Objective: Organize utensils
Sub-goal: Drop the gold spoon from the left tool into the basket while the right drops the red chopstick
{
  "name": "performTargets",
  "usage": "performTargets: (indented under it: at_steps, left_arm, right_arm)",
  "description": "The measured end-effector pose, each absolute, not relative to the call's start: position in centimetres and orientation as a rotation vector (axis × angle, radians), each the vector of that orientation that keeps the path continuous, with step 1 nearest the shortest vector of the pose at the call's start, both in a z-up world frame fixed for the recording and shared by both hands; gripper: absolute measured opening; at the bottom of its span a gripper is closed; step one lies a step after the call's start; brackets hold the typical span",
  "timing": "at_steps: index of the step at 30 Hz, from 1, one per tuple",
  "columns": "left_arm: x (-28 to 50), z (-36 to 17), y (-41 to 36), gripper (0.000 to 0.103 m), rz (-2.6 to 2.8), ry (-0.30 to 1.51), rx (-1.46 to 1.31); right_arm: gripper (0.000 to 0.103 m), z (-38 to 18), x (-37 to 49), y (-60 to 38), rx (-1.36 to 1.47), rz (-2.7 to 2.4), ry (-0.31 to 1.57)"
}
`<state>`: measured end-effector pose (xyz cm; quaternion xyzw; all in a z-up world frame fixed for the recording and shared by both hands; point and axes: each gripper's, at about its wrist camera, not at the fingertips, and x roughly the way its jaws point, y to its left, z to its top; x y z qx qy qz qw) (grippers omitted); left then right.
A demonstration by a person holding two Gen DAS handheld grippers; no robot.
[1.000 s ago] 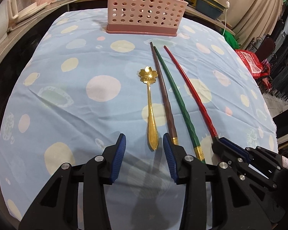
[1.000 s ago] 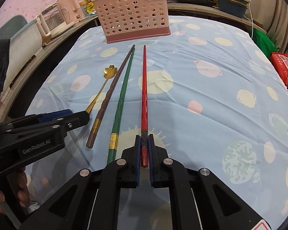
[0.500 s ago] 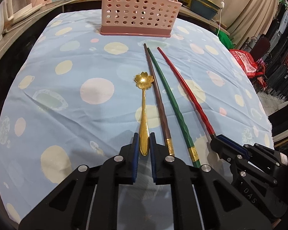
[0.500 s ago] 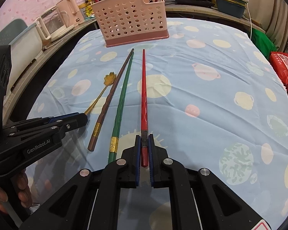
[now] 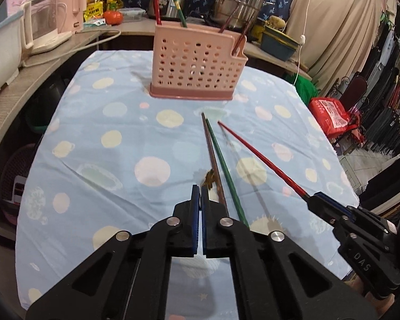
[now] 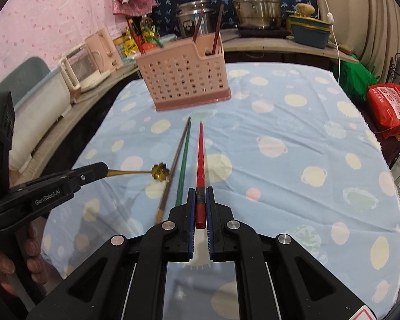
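My left gripper [image 5: 200, 190] is shut on a gold flower-bowl spoon [image 6: 160, 172] and holds it above the cloth; in the left wrist view only its bowl [image 5: 209, 180] peeks past the fingers. My right gripper [image 6: 200, 194] is shut on a red chopstick [image 6: 200, 157], lifted and pointing at the pink perforated utensil basket [image 6: 184, 80]. The red chopstick also shows in the left wrist view [image 5: 261, 158]. A brown chopstick [image 5: 213, 160] and a green chopstick [image 5: 224, 165] lie side by side on the cloth. The basket [image 5: 197, 66] holds several chopsticks.
The table wears a blue dotted cloth [image 5: 120, 160]. Behind the basket a counter carries steel pots [image 5: 237, 2], a kettle [image 5: 42, 26] and bottles. A red bag [image 5: 330, 114] sits off the table's right edge.
My left gripper closed on the spoon and lifted it off the cloth. My right gripper lifted the red chopstick. Both views now tilt up toward the basket.
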<state>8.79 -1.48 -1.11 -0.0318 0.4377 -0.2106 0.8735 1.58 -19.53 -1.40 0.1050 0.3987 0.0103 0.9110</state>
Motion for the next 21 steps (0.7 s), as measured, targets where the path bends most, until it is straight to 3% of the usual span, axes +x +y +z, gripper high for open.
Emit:
performTargets:
  at_steps: [21]
  left_arm:
    - [11.7,7.3,-1.8,0.001,-0.418,0.78,-0.02]
  right_arm:
    - [0.007,10.0,5.3,-22.0,0.22,0.0,0.569]
